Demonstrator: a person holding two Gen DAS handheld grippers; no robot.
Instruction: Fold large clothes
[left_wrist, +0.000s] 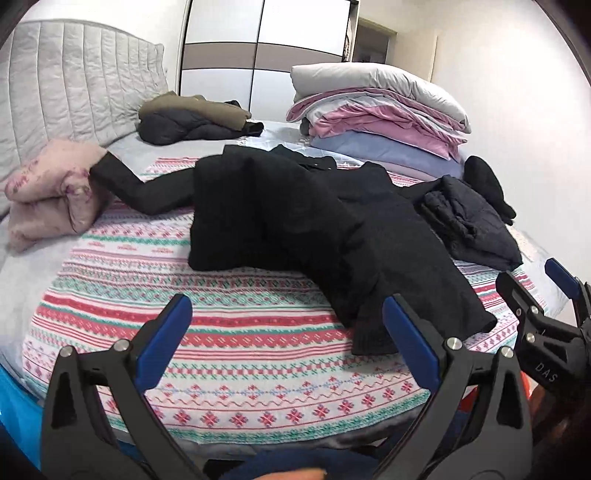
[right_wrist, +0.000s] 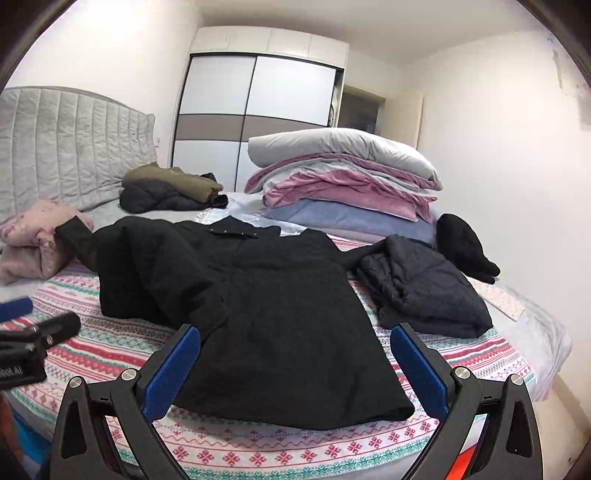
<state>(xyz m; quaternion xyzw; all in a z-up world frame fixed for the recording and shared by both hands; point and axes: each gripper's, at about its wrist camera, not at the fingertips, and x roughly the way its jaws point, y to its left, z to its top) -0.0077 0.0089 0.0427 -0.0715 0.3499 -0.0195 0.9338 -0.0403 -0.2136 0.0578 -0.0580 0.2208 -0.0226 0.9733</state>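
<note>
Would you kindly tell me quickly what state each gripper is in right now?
Left gripper: open, holding nothing.
Right gripper: open, holding nothing, above the black quilted coat.

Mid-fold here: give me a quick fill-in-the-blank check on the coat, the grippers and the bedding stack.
1. The coat spread on the patterned blanket is ____ in colour.
2. Both the left gripper and the right gripper have their jaws ____.
3. One coat sleeve reaches onto the ____ folded garment near the headboard.

Missing words: black; open; pink
</note>
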